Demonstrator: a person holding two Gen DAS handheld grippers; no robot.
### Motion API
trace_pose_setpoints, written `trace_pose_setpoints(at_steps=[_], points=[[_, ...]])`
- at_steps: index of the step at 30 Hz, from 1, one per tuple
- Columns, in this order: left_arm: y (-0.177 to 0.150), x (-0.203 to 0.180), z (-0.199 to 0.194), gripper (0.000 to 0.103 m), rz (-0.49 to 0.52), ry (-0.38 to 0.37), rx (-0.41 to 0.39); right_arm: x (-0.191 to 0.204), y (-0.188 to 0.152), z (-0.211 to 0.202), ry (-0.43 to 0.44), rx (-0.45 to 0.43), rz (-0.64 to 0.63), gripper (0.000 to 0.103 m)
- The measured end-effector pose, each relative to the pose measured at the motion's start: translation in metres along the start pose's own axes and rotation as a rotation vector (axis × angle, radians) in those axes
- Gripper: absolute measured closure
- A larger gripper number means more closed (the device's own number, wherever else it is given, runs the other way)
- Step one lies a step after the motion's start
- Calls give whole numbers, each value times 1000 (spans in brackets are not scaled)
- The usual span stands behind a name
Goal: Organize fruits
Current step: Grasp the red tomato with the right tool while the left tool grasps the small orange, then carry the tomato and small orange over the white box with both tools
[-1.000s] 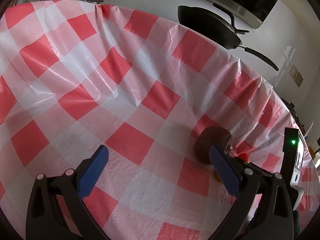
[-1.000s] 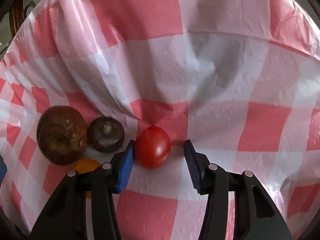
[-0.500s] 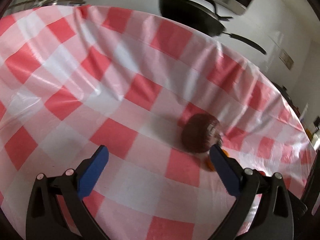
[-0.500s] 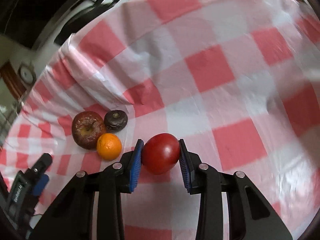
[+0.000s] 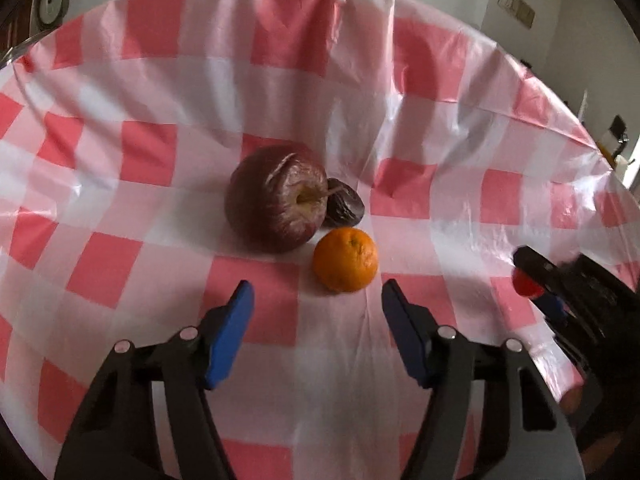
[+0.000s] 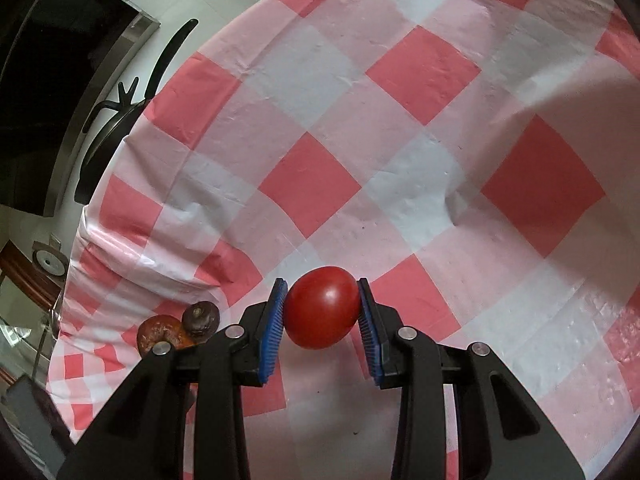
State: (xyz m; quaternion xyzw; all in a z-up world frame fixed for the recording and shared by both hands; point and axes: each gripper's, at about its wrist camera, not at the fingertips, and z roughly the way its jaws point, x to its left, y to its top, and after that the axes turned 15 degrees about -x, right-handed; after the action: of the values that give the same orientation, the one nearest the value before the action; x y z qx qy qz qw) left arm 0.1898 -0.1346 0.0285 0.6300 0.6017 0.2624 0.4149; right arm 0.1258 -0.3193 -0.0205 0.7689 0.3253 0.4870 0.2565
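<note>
Right hand-held gripper (image 6: 322, 312) is clamped on the tomato (image 6: 321, 306), long axis tilted up toward the right. Left hand-held gripper (image 5: 318, 308) is closing with nothing between its jaws, the orange (image 5: 345, 260) just beyond, the apple (image 5: 276, 197) stem-dimple facing right.

On the tablecloth (image 5: 160, 216), the orange (image 5: 345, 259) lies before the apple (image 5: 276, 196); the passion fruit (image 5: 344, 208) sits behind, touching the apple.

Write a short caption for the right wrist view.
Right gripper clamps a red tomato above the checked tablecloth.
</note>
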Motion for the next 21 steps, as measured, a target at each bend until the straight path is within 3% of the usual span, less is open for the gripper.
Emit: trace_pose_setpoints(at_steps=[11, 18, 19, 21], points=[[4, -22, 37, 38, 48, 54, 66, 1, 1, 0, -4, 2, -16, 68], [0, -25, 41, 52, 50, 71, 65, 9, -1, 0, -7, 5, -56, 68], [1, -27, 44, 65, 49, 57, 63, 9, -1, 0, -6, 4, -60, 68], [0, -28, 44, 65, 47, 50, 61, 11, -1, 0, -5, 2, -69, 68]])
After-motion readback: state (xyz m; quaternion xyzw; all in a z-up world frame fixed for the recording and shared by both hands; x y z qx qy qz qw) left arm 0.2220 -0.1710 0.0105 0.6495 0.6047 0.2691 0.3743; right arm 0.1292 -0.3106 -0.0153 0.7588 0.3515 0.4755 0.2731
